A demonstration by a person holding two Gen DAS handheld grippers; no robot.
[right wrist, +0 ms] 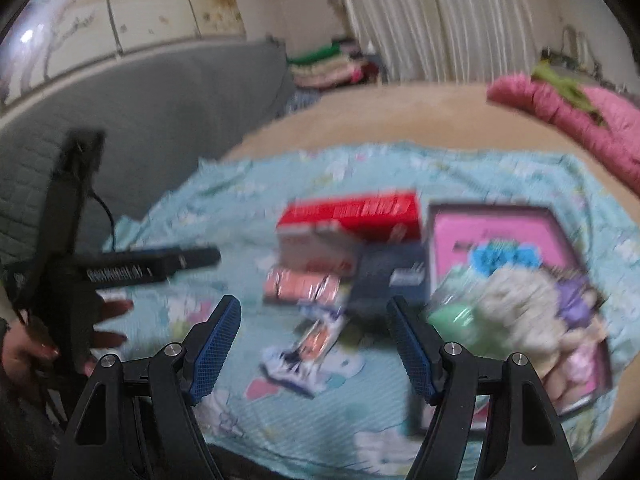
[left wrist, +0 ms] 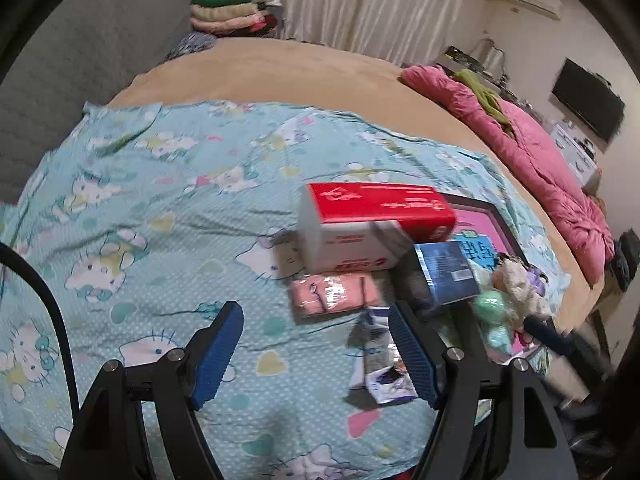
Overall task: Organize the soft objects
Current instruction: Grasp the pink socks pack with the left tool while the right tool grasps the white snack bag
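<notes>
Claws both stand apart and empty: we see our left claw and right claw above the bed's sheet, soft toys lying in the pink tray.

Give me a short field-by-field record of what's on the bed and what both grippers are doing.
surface: light blue cartoon-print sheet over a tan bed
boxes: red-and-white carton; dark blue box
packets: pink plastic-wrapped pack; small white pouch
tray: pink dark-rimmed tray holding plush toys
left gripper: open, empty
right gripper: open, empty
</notes>
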